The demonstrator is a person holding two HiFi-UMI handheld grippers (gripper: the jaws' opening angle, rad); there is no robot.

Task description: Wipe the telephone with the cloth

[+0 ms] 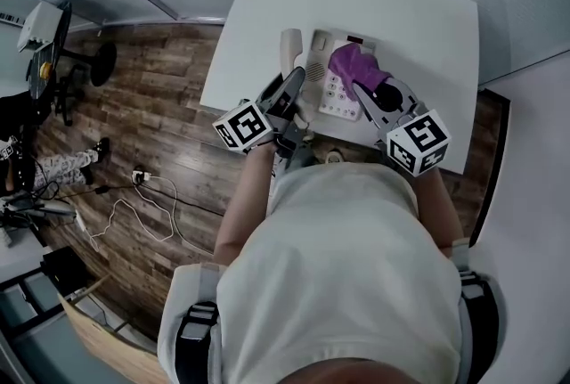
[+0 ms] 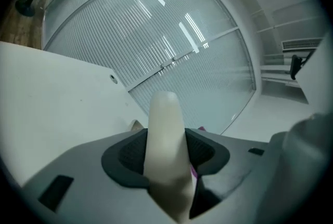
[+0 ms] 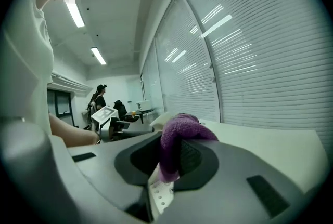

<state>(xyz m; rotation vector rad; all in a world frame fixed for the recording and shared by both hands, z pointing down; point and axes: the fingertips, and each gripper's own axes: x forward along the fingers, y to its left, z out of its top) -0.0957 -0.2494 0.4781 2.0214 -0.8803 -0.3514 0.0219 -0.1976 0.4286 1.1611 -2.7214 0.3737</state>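
Clamping a cream handset (image 2: 165, 134) between its fingers (image 2: 124, 158), the left gripper (image 2: 165, 158) holds the receiver clear of the telephone (image 1: 321, 48). The right gripper (image 3: 171, 160) has its fingers (image 3: 202, 158) closed on a bunched purple cloth (image 3: 177, 137).

In the head view the cloth lies against the top of the telephone, just above the keypad (image 1: 337, 95) and to the right of the raised handset, in the upper middle of the frame. The telephone sits on a white desk (image 1: 401, 8), near the edge closest to the person. The two grippers reach in from lower left and lower right. A wood floor (image 1: 151, 88) fills the left of the frame.

The wiping looks to be under way rather than finished: the handset is off its cradle and the cloth is on the body of the telephone. How much has already been cleaned cannot be read from the surfaces. The keypad below the cloth, the cradle and the handset itself probably have yet to be gone over, and the receiver has yet to be set back in place.
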